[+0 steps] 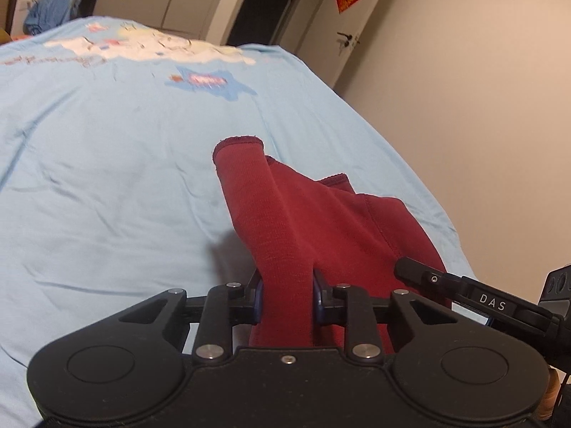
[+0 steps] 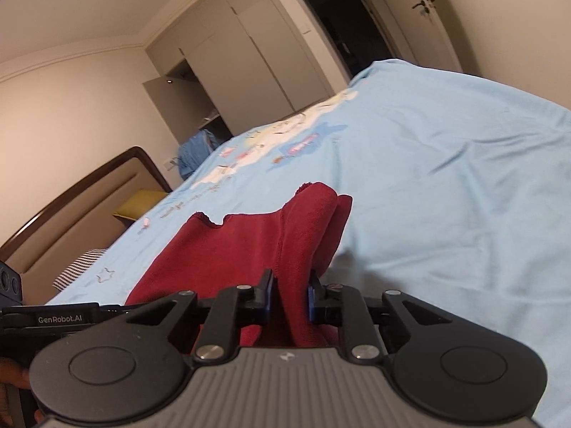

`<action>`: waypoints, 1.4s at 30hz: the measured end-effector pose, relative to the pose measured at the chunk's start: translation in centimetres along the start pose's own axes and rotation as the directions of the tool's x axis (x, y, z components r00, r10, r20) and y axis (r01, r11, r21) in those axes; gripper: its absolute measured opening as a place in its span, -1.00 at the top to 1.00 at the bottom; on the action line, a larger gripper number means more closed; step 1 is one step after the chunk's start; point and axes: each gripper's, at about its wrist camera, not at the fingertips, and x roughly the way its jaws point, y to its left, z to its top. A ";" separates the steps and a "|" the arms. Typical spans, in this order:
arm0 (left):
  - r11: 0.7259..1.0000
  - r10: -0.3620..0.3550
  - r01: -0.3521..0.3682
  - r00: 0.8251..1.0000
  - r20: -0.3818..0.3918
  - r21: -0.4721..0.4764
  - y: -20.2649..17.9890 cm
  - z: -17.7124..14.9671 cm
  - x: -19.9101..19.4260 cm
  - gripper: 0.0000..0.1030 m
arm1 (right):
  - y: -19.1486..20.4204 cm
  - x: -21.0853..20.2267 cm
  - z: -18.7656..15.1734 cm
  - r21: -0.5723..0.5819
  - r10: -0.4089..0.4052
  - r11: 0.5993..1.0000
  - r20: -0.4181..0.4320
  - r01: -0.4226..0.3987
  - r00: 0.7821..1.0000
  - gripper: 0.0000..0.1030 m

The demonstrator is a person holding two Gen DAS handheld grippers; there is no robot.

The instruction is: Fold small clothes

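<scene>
Blue bedsheet (image 1: pixel 107 185) bears a red garment (image 1: pixel 285 221) lengthwise away from both cameras; left tool (image 1: pixel 288 297) and right tool (image 2: pixel 291 297) clamp it.

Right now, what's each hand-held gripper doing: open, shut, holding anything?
Left hand-held gripper: shut on the dark red garment.
Right hand-held gripper: shut on the same dark red garment, at another bunched part of it.

A dark red knit garment (image 1: pixel 321 221) is bunched and lifted off the bed (image 1: pixel 107 178) near its edge, one ribbed cuff drooping forward, folds trailing down.
</scene>
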 end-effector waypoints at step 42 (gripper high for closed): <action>0.944 0.307 -0.298 0.951 0.046 -0.141 9.1 -0.5 -6.2 -0.86 | 11.2 6.9 -1.2 -0.275 -0.076 0.960 -0.047 0.060 0.996 -0.72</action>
